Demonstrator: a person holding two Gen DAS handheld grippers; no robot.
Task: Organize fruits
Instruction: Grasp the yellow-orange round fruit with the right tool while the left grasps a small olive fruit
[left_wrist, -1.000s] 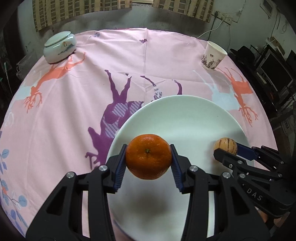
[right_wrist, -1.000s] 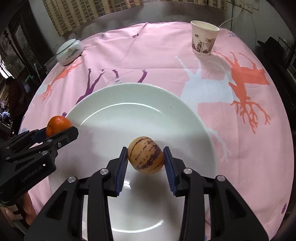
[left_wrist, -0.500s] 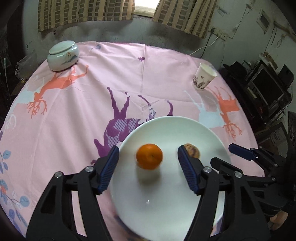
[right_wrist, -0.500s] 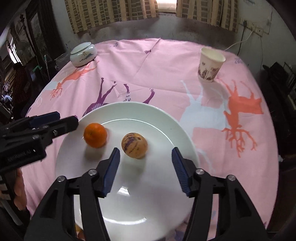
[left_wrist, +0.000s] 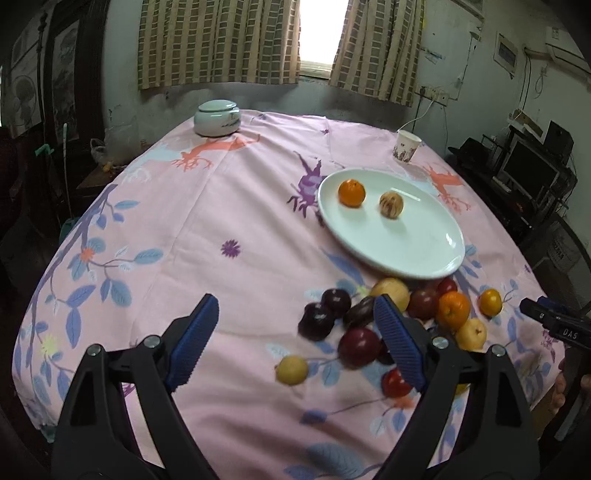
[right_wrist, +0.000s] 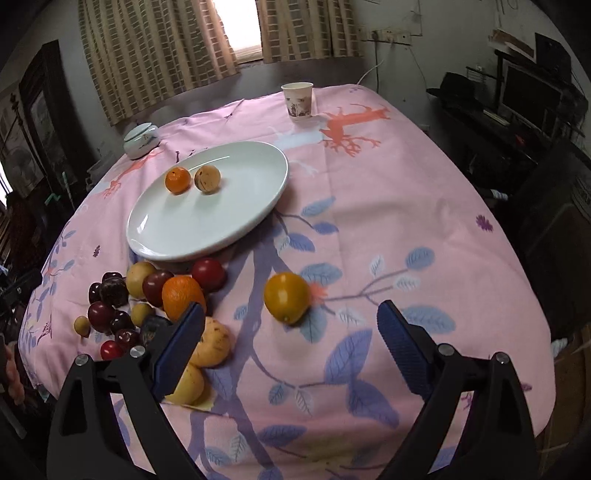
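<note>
A white plate (left_wrist: 436, 254) (right_wrist: 155, 240) lies on the pink cloth with a mandarin (left_wrist: 351, 192) (right_wrist: 177, 180) and a striped tan fruit (left_wrist: 390, 204) (right_wrist: 207, 178) on it. Loose fruit is heaped just in front of the plate: dark plums (left_wrist: 317, 321) (right_wrist: 113, 291), an orange (left_wrist: 453, 309) (right_wrist: 182, 295), pale yellow fruits (left_wrist: 291, 369) (right_wrist: 214, 342). A yellow-orange fruit (right_wrist: 286, 297) (left_wrist: 489, 302) lies apart. My left gripper (left_wrist: 295, 341) hovers near the heap, jaws opening, nothing between them. My right gripper (right_wrist: 290, 343) hangs over the cloth just short of the yellow-orange fruit, jaws opening, empty.
A lidded ceramic jar (left_wrist: 217, 119) (right_wrist: 141, 140) stands at the table's far left, a paper cup (left_wrist: 406, 146) (right_wrist: 297, 100) at the far right. The round table drops off on every side; dark furniture and monitors (left_wrist: 532, 170) stand to the right.
Both grippers let go of their fruit, the mandarin and the striped fruit, onto the plate, opened wide and drew back toward the near edge, bringing the fruit heap into view.
</note>
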